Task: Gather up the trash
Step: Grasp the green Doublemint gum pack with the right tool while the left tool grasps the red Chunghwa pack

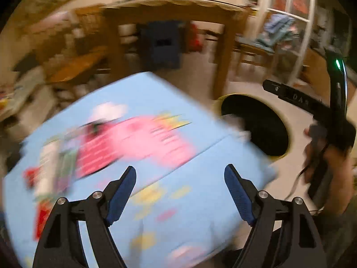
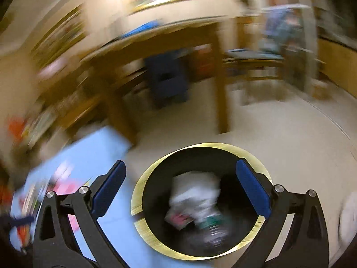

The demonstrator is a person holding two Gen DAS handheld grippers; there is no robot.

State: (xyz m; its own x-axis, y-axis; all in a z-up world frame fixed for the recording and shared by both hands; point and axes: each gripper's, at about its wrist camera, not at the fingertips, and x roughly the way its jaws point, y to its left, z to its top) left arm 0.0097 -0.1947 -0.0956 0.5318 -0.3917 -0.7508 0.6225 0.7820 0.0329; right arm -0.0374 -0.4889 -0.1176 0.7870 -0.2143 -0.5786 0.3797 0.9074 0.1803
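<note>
The left gripper (image 1: 180, 179) spreads wide and empty above a light-blue printed mat (image 1: 156, 212). The right gripper (image 2: 179, 181), jaws also wide and empty, frames a gold-rimmed bin (image 2: 138, 192). Only its camera shows the crumpled trash (image 2: 196, 203) inside.

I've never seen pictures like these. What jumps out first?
The light blue mat with pink and yellow prints fills the floor under the open left gripper. Beside it stands a round black bin with a gold rim, crumpled white trash already inside, right below the open right gripper. Behind them is a wooden table.
</note>
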